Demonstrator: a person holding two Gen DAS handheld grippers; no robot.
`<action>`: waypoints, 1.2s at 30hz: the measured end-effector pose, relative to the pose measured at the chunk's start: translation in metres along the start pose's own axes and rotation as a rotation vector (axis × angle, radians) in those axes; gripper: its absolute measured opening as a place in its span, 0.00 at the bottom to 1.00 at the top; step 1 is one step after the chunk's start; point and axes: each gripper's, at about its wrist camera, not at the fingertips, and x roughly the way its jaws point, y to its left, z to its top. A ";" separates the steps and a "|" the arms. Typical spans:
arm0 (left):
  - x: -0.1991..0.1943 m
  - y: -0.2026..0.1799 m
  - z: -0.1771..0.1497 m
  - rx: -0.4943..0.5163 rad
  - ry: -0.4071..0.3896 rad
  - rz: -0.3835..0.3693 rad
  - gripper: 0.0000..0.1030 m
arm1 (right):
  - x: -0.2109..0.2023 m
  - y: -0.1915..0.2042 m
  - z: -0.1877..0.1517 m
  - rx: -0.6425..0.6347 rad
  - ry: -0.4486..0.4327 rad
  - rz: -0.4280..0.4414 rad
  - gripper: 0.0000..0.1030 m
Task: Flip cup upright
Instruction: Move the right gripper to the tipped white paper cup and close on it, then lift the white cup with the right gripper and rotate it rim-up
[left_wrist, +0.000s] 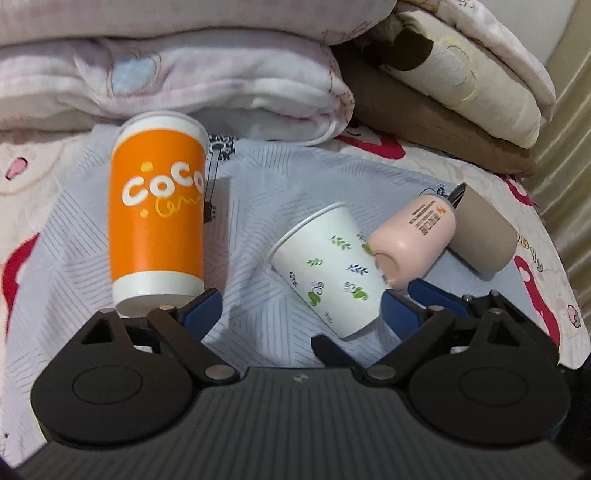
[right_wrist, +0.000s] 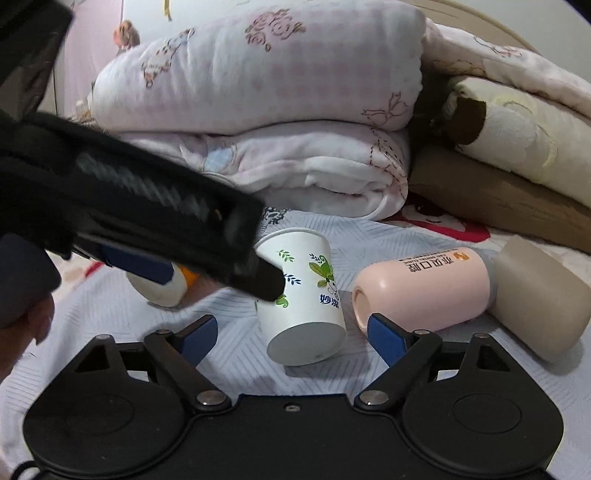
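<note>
White paper with green and blue leaf prints: that was the cup (left_wrist: 330, 268) I was after, and it lay on its side on the pale striped cloth (left_wrist: 258, 184) that covered the bed. In my left view its open mouth pointed up and to the left and its base came toward me, lying just ahead of my left gripper (left_wrist: 301, 306) and closer to the right-hand finger. That gripper was spread wide, its blue pads (left_wrist: 205, 308) apart and holding nothing.

To the left of the cup an orange-and-white tumbler (left_wrist: 159, 218) marked "CoCo" stood close before my left-hand finger, a little tilted as the fisheye showed it. To the right a pink bottle (left_wrist: 410, 243) lay on its side with its base touching the paper cup's wall, and behind it a beige cylinder (left_wrist: 484, 236) rested against it.

From my right view the cup (right_wrist: 301, 295) showed its flat base toward me, near the middle between the fingers of my right gripper (right_wrist: 291, 334), which also gaped open and empty. The black body of my left tool (right_wrist: 129, 206) crossed that view from the left, its tip over the cup's side; whether it touched I could not tell. Folded quilts (right_wrist: 258, 110) were piled at the back of the bed.
</note>
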 end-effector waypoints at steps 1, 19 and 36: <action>0.003 0.002 0.000 -0.008 0.003 -0.009 0.86 | 0.002 0.000 0.001 -0.002 0.001 -0.005 0.84; 0.009 0.011 -0.002 -0.091 0.073 -0.120 0.79 | -0.004 -0.025 -0.015 0.389 0.061 0.052 0.60; 0.008 0.002 -0.013 -0.077 0.272 -0.191 0.65 | -0.045 -0.014 -0.034 0.518 0.240 0.138 0.60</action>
